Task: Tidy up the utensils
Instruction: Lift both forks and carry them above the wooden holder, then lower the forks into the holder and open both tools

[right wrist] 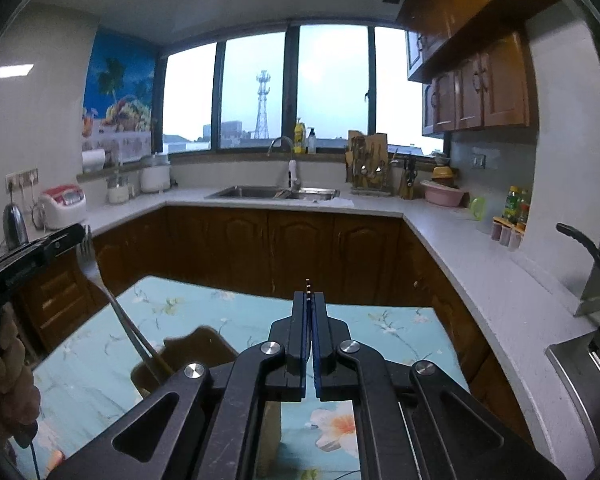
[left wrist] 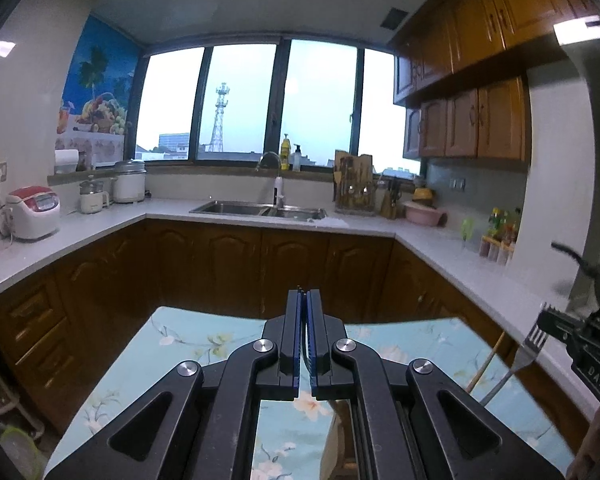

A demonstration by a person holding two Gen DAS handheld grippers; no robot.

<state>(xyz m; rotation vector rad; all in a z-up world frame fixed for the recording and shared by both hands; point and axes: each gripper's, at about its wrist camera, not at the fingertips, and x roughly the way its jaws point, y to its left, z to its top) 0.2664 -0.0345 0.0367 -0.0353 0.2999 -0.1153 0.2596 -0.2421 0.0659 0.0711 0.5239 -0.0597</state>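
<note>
Both hand-held grippers hover over the bench (left wrist: pixel 188 344) with its floral blue cloth. The left hand-held gripper (left wrist: pixel 304 294) has its jaws pressed together, and a thin item shows at its tip; seen from the right wrist, it grips a fork (right wrist: pixel 90 258), tines up, the handle slanting down toward a brown holder (right wrist: pixel 196 350) on the cloth. The right hand-held gripper (right wrist: pixel 309 296) is likewise closed, pinching a thin, dark-tipped item I cannot identify
</note>
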